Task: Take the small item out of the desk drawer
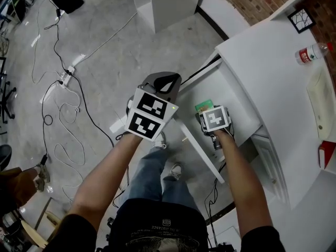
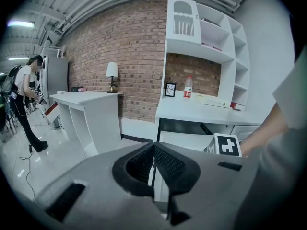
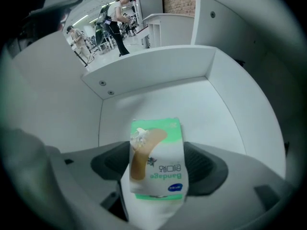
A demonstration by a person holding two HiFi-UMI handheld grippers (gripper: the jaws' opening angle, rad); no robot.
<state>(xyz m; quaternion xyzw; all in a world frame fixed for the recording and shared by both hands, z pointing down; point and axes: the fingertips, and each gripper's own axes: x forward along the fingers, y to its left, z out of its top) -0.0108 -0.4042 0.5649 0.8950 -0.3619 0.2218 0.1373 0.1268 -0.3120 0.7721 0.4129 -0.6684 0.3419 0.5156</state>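
The desk drawer [image 1: 202, 151] stands pulled out below the white desk top, its white floor and walls [image 3: 153, 71] filling the right gripper view. In it is a small green and white bandage box [image 1: 204, 106] [image 3: 157, 159]. My right gripper [image 1: 211, 122] [image 3: 157, 171] points steeply down into the drawer, and its two dark pads sit tight against the box's sides, shut on it. My left gripper [image 1: 160, 83] [image 2: 153, 150] hangs left of the drawer over the floor. Its pads meet at the tips, with nothing in them.
On the white desk top [image 1: 273, 77] stand a water bottle [image 1: 313, 53], a small picture frame [image 1: 301, 20], a cream tray [image 1: 321, 104] and a red item [image 1: 326, 154]. Cables [image 1: 63, 104] trail over the floor at left. My legs stand right below the drawer's front.
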